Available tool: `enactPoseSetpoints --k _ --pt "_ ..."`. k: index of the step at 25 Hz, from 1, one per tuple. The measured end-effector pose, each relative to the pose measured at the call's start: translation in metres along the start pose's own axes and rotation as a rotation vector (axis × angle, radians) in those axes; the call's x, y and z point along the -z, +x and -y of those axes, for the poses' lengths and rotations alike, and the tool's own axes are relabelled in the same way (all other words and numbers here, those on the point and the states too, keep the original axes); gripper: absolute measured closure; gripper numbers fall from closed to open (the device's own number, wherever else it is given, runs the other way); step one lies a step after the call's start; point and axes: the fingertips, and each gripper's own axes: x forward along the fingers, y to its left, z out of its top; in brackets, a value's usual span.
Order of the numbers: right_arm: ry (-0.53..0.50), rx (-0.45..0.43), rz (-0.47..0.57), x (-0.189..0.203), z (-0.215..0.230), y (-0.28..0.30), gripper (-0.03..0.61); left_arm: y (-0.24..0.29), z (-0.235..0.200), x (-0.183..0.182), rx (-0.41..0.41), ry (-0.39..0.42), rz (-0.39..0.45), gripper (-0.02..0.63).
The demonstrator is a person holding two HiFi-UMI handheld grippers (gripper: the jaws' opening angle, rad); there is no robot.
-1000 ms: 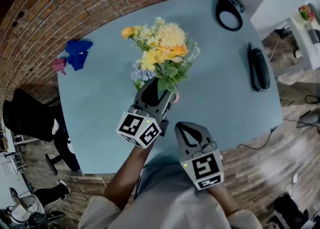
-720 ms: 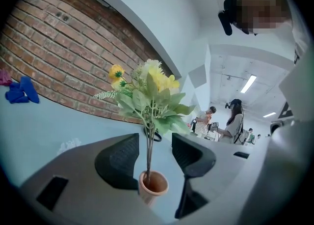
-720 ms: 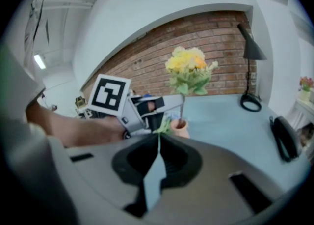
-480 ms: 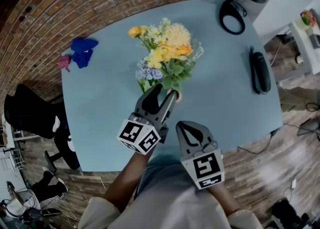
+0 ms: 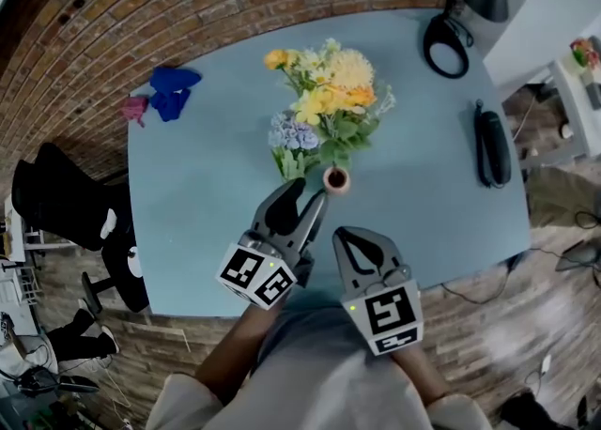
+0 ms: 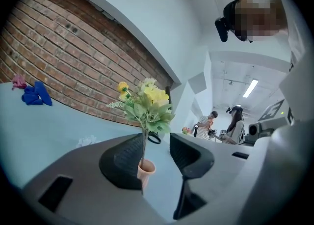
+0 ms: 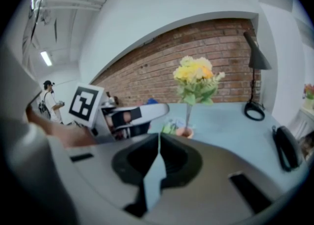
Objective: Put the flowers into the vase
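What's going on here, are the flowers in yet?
A person with a gripper in each hand is working at a blue table. The yellow bouquet stands upright in the small pink vase. The left gripper is open just short of the vase and grips nothing; its jaws have just been closing slightly. The right gripper is shut and empty, near the person's body. A lavender sprig seems to lie on the table beside the vase, but that is hard to confirm.

The flowers (image 5: 329,99) stand in the vase (image 5: 336,179) just beyond my left claw (image 5: 308,190); cloths (image 5: 172,99) lie far left on the desk (image 5: 207,203).
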Motion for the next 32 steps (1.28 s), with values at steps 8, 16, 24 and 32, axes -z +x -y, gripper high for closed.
enactPoseSetpoints --k 8,16,24,32 --pt "-0.039 -0.036 0.023 -0.008 -0.016 -0.001 0.555 -0.033 0.001 -0.011 -0.055 0.016 0.043 0.522" --pt "-0.058 -0.055 0.040 -0.008 -0.024 -0.003 0.555 -0.052 0.024 -0.029 -0.044 0.088 0.070 0.594" --pt "-0.053 -0.055 0.048 -0.011 -0.022 -0.003 0.555 -0.063 0.041 -0.048 -0.045 0.083 0.095 0.597" --pt "-0.034 -0.071 0.054 -0.013 -0.024 0.002 0.555 -0.071 0.034 -0.049 -0.090 0.086 0.075 0.598"
